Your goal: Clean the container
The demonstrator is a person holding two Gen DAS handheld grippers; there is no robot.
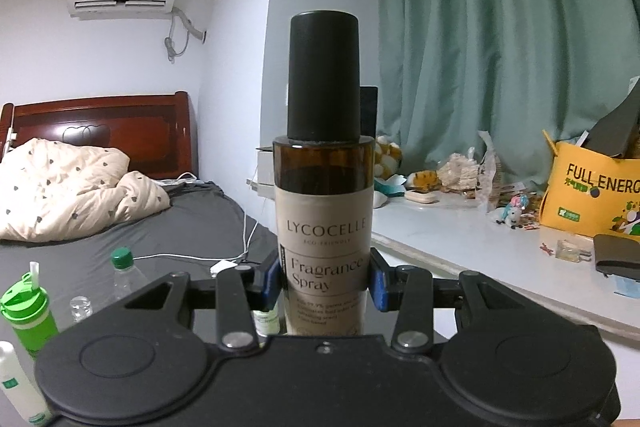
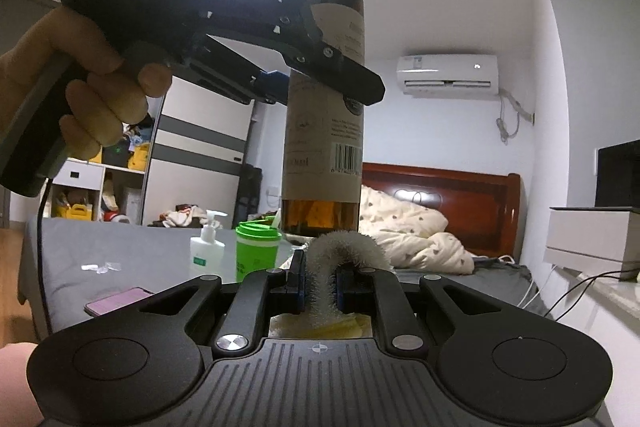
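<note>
Bottle (image 1: 323,187) stands upright in the air, clamped at its label by the left gripper (image 1: 323,279). The right gripper (image 2: 320,285) is clamped on a folded cloth (image 2: 340,255), which touches the bottle's bottom edge. Risk, I think: the label is smooth, so a hard rub from below may make the bottle slip or tilt between the 2 pads.

One spray bottle (image 1: 325,187), one cloth (image 2: 344,259), two green cups (image 1: 26,311).
</note>
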